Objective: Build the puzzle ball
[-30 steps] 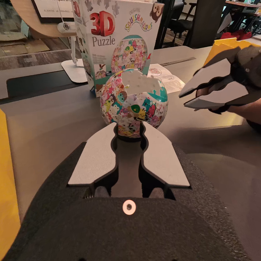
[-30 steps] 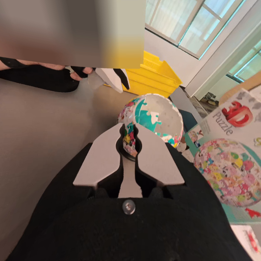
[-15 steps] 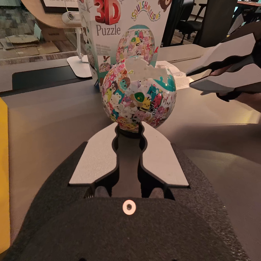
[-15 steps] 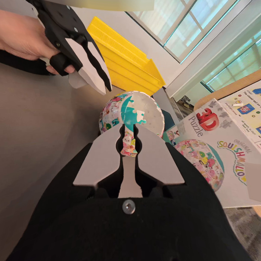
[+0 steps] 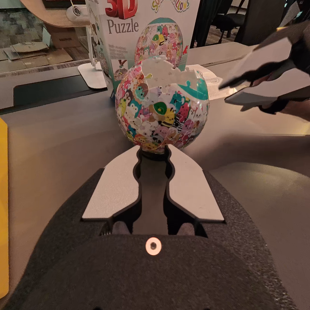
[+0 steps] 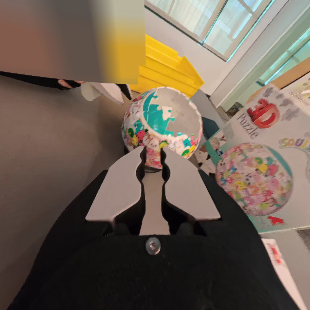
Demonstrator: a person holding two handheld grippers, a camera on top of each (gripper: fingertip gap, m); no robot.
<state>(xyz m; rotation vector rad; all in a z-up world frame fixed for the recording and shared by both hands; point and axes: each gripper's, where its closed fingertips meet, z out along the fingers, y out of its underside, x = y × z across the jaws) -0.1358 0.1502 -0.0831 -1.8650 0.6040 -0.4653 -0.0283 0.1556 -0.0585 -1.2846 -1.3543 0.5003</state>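
The puzzle ball (image 5: 161, 109) stands on a small dark base (image 5: 153, 156) on the grey table. It is colourful, with a teal band and a jagged opening at the top that shows its white inside (image 6: 177, 107). My left gripper (image 5: 153, 148) is open and empty, low at the ball's base, fingertips on either side of the stand. My right gripper (image 5: 223, 94) hovers to the ball's right at its upper half, jaws a little apart with nothing seen between them. In the right wrist view the right gripper (image 6: 152, 151) points at the ball (image 6: 161, 124), and the left gripper's fingers (image 6: 110, 94) show beyond it.
The puzzle box (image 5: 147, 33) stands upright right behind the ball and also shows in the right wrist view (image 6: 268, 159). A paper sheet (image 5: 213, 83) lies beside it. A white stand base (image 5: 90, 78) and a black mat (image 5: 50, 90) lie at the back left. Yellow bins (image 6: 167, 70) sit at the table's left. The grippers' ends are close to 12 cm from one another.
My left gripper has moved closer to the ball, which now looks larger above its fingertips. My right gripper has turned and shifted beside the ball. Both jaws kept their gaps.
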